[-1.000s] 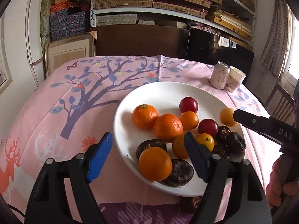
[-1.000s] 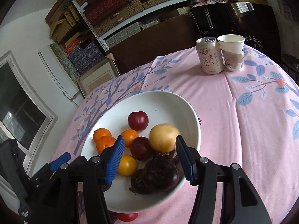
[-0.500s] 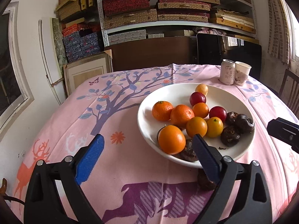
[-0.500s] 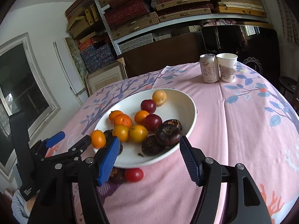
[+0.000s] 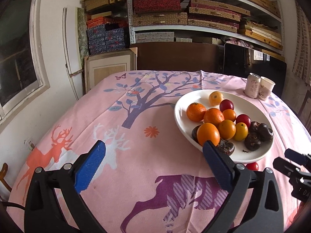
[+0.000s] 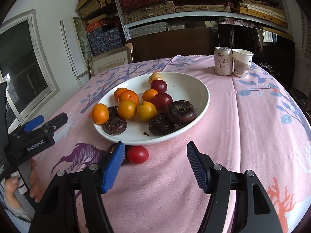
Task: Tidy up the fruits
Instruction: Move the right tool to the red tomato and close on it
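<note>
A white plate [image 6: 202, 101] is set on a table covered by a pink printed tablecloth [image 6: 243, 136]. The plate outline appears as an oval in both views, with its long axis running from lower left to upper right in the right wrist view.

Contents of the plate:
- Orange mandarins [image 6: 128, 97] are grouped on the left side, one [image 6: 100, 113] lying against the left rim.
- Two yellow-orange fruits [image 6: 146, 111] are located at the centre.
- Two dark red plums [image 6: 162, 101] are placed behind the centre, with a pale yellow fruit [image 6: 155, 77] at the far rim.
- Dark brown, flattened fruits [image 6: 180, 112] are collected on the near and right side; their flat faces are tilted toward the camera.

Outside the plate, a red tomato [image 6: 137, 154] lies on the cloth just beside the near rim, its long axis roughly level across the picture. A dark fruit [image 6: 111, 148] is partly hidden behind the right gripper's left finger.

The left gripper [image 5: 153, 165] is held over the bare cloth to the left of the plate; its jaws are opening, and nothing is between them. The right gripper [image 6: 154, 165] is pointed at the near rim; its jaws are closing but are apart, with nothing pressed between the pads, and the tomato is just ahead of the gap, toward the left finger.

A drink can [image 6: 223, 61] and a paper cup [image 6: 242, 63] are stood upright, touching or nearly so, at the far right of the table.
</note>
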